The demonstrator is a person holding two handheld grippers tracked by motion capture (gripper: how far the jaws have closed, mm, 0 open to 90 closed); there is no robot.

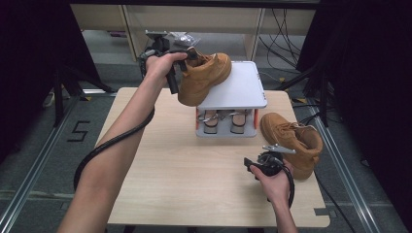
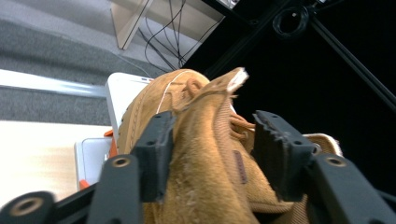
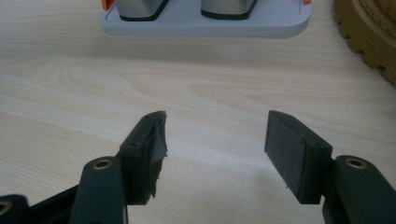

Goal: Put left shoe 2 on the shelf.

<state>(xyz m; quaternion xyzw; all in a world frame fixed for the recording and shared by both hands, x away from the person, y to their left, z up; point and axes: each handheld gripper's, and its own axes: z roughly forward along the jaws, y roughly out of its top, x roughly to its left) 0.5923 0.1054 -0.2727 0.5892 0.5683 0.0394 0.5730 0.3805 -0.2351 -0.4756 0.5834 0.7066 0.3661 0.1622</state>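
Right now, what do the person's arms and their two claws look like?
Both forearms are bare, with no sleeves. The left claw and the right claw each have two black jaws with blocky dark pads and small brass-coloured rivets; the left pad of the right claw is frayed at its edge. A thick black ribbed cable trails under the left arm. A grey three-cornered plate tops the right claw.

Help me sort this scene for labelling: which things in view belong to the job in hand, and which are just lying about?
In the job:
- tan boot on the rack's top shelf, heel collar between the left gripper's open jaws
- second tan boot on the table
- grey shoe rack
- right gripper, open, hanging over the table

Lying about:
- sandals on the lower shelf
- cables on the floor behind
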